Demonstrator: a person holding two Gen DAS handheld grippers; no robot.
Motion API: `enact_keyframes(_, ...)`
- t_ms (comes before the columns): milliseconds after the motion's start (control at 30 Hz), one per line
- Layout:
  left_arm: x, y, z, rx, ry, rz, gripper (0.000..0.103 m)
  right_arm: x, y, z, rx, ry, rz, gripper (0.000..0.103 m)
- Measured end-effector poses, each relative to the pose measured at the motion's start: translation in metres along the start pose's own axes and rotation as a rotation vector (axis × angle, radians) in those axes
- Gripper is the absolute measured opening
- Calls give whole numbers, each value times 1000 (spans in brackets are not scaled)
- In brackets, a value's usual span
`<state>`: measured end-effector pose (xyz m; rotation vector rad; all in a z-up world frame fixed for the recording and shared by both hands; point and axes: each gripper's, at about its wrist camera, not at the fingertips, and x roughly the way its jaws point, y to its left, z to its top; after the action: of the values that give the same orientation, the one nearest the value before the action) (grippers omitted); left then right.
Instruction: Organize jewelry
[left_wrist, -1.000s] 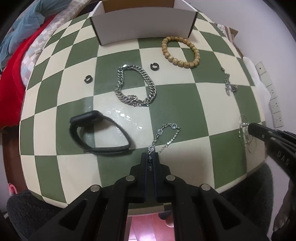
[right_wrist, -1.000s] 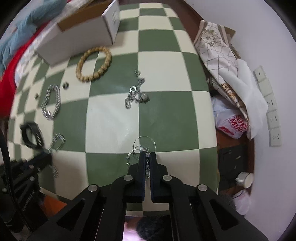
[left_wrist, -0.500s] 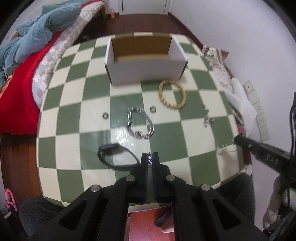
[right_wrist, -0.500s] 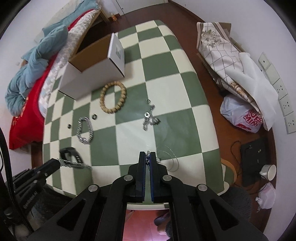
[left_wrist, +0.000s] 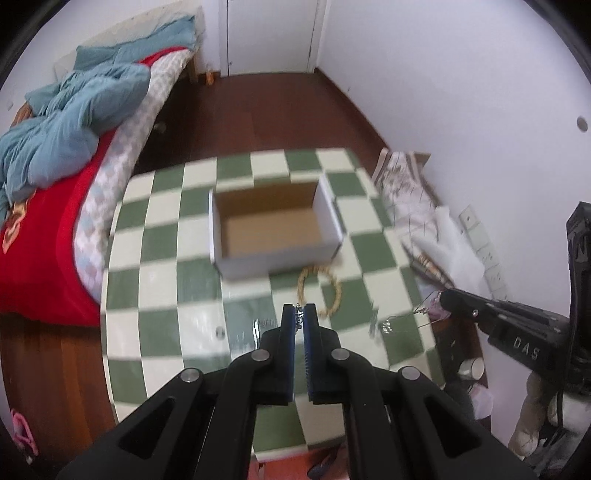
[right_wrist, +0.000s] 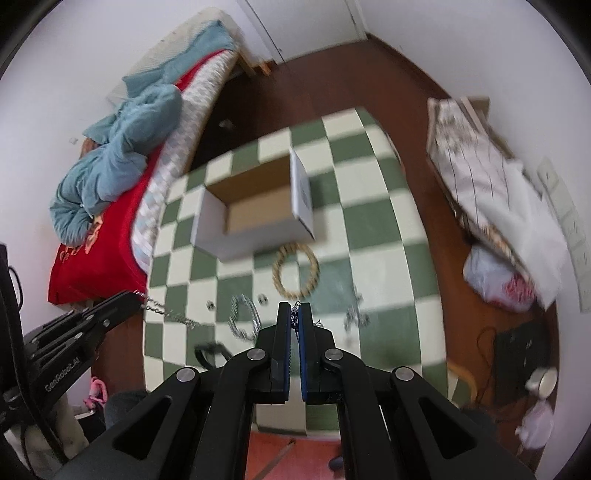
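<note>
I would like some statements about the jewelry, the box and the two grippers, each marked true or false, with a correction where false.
1. The cardboard box already holds the wooden bead bracelet. False: the box looks empty, and the wooden bead bracelet lies on the checkered table in front of it.
2. The left gripper is shut on a silver chain bracelet. True.
3. The right gripper is open and empty. False: it is shut on a thin wire necklace.
4. Both grippers are held above the table. True.
5. The thick silver chain hangs from a gripper. False: it lies on the table.
</note>
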<state>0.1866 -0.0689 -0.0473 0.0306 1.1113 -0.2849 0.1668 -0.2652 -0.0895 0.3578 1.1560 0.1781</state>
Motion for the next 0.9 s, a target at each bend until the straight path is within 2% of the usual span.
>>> enact_keyframes(233, 19, 20, 63, -2, -12, 21, 1, -3, 38, 63, -74, -57, -6, 3)
enact_keyframes(467, 66, 59, 110, -74, 54, 27, 0, 39, 70, 129, -99, -49, -41, 3)
enact_keyframes(600, 96, 73, 124, -110, 92, 33, 0, 87, 80, 154, -98, 15, -46, 3)
enact_keyframes(700, 120, 84, 130, -132, 123, 59, 0, 127, 85, 166, -111, 65, -82, 3)
enact_keyframes(867, 152, 104, 128, -176, 181, 147, 4, 193, 83, 172, -125, 202, -162, 6)
enact_keyframes(900, 156, 108, 126, -181, 187, 173, 6, 201, 81, 170, -126, 227, -179, 11)
